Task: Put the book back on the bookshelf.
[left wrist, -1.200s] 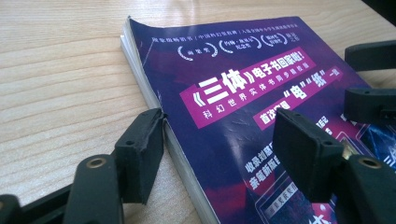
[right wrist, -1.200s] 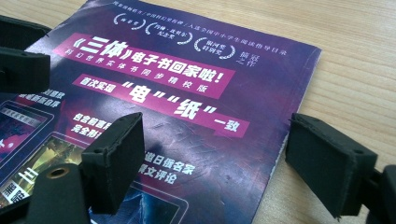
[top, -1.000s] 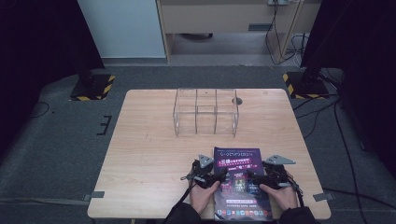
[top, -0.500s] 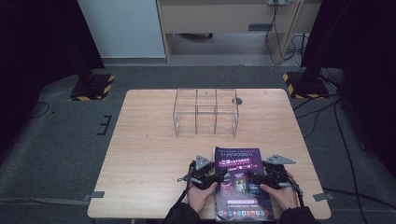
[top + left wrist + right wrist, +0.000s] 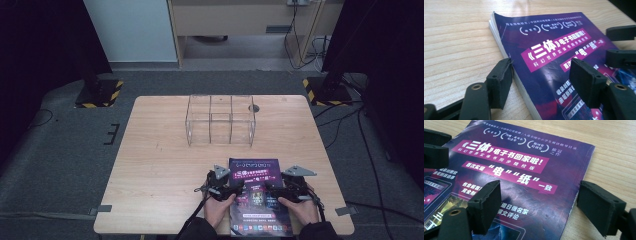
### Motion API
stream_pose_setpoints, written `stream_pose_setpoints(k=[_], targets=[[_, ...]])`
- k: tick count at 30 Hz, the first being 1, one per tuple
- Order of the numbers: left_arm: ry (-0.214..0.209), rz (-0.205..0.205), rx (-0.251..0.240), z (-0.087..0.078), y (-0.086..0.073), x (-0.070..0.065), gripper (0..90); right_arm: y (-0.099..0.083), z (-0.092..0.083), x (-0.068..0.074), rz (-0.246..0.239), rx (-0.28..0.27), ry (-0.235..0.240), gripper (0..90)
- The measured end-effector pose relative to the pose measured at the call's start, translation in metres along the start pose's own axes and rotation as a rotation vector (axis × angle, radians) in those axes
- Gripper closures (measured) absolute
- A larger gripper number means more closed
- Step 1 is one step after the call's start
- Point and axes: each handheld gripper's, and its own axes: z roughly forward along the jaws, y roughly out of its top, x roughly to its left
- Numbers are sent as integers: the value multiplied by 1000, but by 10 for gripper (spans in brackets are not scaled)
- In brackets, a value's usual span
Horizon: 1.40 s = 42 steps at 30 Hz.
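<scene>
A purple-covered book lies flat on the wooden table near its front edge. My left gripper sits at the book's left edge. In the left gripper view its jaws straddle that edge of the book, one pad against the page edge and the other over the cover. They have just been opening and do not clamp it. My right gripper is open at the right edge. There one jaw hovers over the cover and the other over bare wood.
A clear acrylic organizer with several compartments stands at the table's far middle. A small round hole is beside it. Dark floor, cables and stand bases surround the table. Both hands come in at the front edge.
The left gripper has shifted slightly sideways at the book's left edge. The book and the right gripper have stayed where they were.
</scene>
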Motion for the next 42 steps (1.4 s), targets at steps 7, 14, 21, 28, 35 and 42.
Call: stream_pose_setpoints(k=[7, 14, 21, 28, 35, 42], targets=[[-34, -55, -73, -8, -1, 2, 451, 0, 0, 1, 4, -4, -5, 196], [-151, 12, -103, -9, 1, -7, 391, 0, 0, 0, 4, -1, 0, 196], [-186, -53, 9, 2, -1, 7, 382, 0, 0, 0, 7, -2, 0, 199], [-204, -23, 20, 7, 4, 7, 408, 0, 0, 0, 9, -4, 0, 200], [-212, 9, 41, 13, 7, 2, 451, 0, 0, 0, 8, -4, 0, 200], [-151, 44, 52, 14, 8, -2, 580, 0, 0, 0, 8, -4, 1, 199]])
